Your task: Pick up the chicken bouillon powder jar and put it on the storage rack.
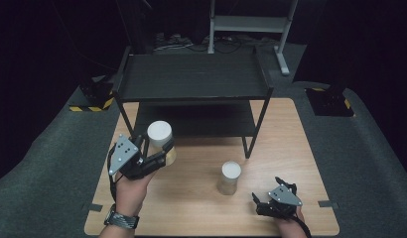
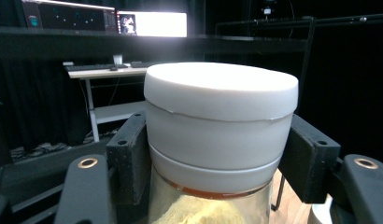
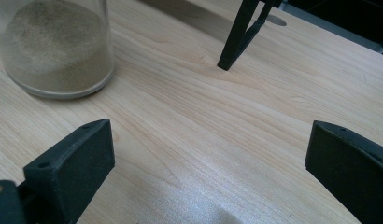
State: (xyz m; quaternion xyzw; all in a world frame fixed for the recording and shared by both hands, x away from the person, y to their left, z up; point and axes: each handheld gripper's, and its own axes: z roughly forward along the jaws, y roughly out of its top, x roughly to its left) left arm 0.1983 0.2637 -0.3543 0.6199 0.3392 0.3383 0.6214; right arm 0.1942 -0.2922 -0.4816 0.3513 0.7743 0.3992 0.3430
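High view | left gripper (image 1: 154, 151) clamps white-lidded clear glass jar (image 1: 160, 141) below lid | right gripper (image 1: 271, 196) wide, empty | rigid, slippery, breakable

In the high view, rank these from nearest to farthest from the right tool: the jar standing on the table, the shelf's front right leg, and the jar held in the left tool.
From the right tool:
1. Standing jar, just left of it on the table.
2. Shelf's front right leg, farther back, beyond that jar.
3. Held jar, far left, clamped in the left tool.
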